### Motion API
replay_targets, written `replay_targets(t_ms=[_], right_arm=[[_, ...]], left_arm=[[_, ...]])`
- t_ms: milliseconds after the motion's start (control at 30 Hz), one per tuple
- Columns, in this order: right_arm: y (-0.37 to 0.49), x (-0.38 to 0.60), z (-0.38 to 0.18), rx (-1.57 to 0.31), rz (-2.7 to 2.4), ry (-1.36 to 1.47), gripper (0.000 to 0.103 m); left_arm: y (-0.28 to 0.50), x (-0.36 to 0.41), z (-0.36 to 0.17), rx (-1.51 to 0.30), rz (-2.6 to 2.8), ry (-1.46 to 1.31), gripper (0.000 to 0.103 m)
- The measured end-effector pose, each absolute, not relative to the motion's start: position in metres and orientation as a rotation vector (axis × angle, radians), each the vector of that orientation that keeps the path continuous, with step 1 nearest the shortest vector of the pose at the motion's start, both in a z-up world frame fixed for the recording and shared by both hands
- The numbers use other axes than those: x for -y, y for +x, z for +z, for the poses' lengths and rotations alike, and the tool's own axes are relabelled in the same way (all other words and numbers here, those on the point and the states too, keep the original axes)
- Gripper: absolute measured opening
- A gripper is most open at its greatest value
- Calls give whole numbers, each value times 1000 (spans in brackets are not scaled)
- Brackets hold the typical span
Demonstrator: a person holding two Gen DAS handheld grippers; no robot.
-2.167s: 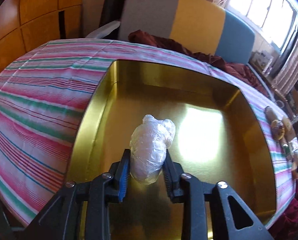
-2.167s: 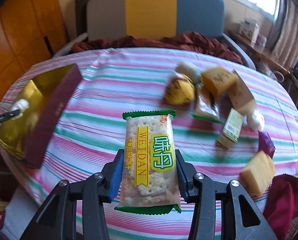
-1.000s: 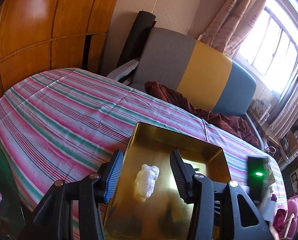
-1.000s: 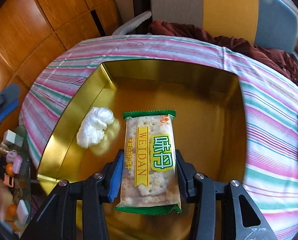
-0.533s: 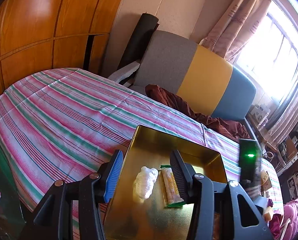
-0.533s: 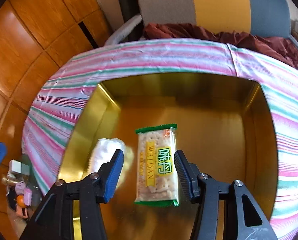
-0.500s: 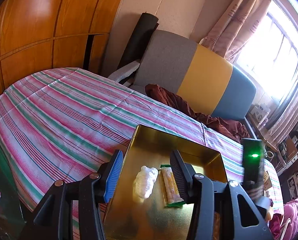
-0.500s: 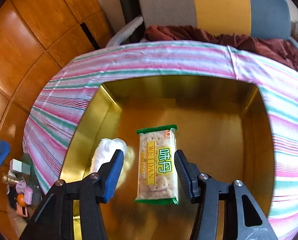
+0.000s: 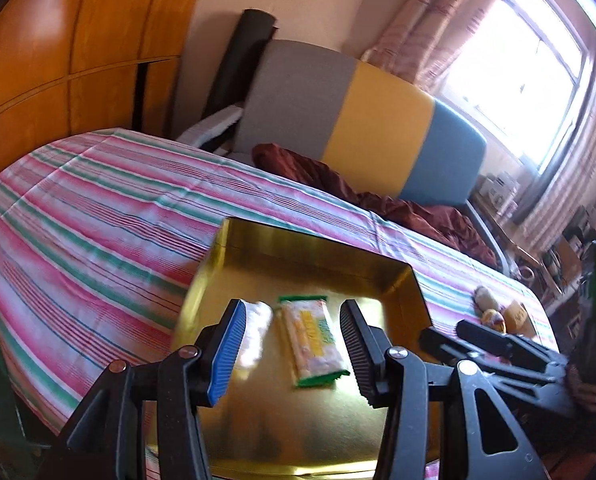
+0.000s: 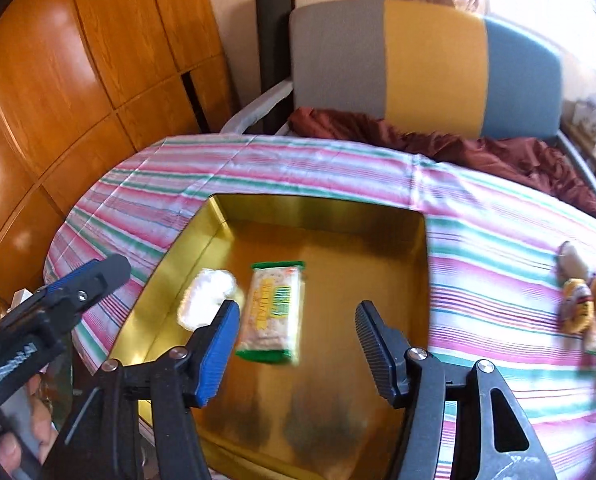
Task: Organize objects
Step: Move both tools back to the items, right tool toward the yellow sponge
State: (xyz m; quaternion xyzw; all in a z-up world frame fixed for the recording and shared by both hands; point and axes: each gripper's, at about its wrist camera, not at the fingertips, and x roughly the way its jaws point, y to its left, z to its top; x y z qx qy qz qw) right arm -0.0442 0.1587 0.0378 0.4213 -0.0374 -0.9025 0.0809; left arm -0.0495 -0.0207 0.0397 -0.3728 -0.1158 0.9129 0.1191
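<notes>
bright window (image 9: 530,80) glare, motion blur, fisheye-warped edges.

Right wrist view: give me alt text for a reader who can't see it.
The right claw hangs open above a gold tray on a striped tablecloth, its jaws having just opened. A green-edged cracker packet and a white wrapped bundle lie side by side in the tray.

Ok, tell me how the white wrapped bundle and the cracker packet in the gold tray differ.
The white wrapped bundle is a lumpy, plain white, unprinted shape; the cracker packet is flat and rectangular, with green ends and a yellow label. The bundle lies near the gold tray's left wall; the packet lies nearer its middle. Both lie loose on the tray floor, side by side.
</notes>
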Motion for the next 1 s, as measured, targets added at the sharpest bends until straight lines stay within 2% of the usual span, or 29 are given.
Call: replay_targets(t_ms=[433, 467, 533, 600, 867, 1000], right_arm=[[11, -270, 21, 221, -2851, 1389, 65], [15, -279, 17, 222, -2864, 1402, 65], [23, -294, 10, 243, -2873, 1437, 69], [32, -311, 0, 281, -2872, 1481, 70], [71, -393, -21, 399, -2959, 1647, 75], [87, -444, -19, 492, -3045, 1719, 79]], left_arm=[[-20, -50, 27, 145, 2458, -1077, 49], [-18, -53, 26, 139, 2446, -1075, 50], [-12, -60, 25, 119, 2424, -1072, 59], [-8, -67, 22, 96, 2399, -1072, 62], [10, -97, 9, 5, 2307, -1087, 62], [18, -111, 6, 42, 2249, -1099, 62]])
